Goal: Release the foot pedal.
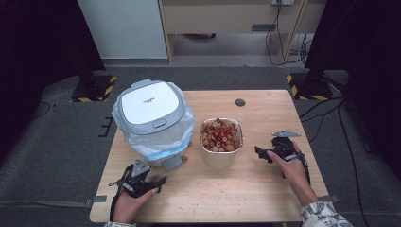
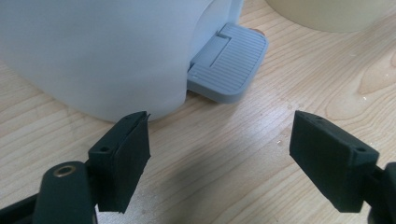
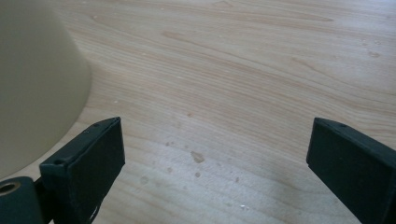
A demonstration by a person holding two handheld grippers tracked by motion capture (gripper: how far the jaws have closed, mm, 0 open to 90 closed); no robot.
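A white pedal bin with a grey lid and a plastic liner stands on the left half of the wooden table. Its grey pedal faces the front edge. To its right stands a pale tub holding reddish and beige food scraps. My left gripper rests low near the front left and is open. In the left gripper view its jaws point at the pedal with only bare wood between them. My right gripper is open just right of the tub. The tub's wall is beside the left jaw of my right gripper.
A small brown scrap lies by the pedal. Crumbs and damp spots dot the wood near the front. A round cable hole sits at the table's far edge. Dark stands and cables are on the floor around.
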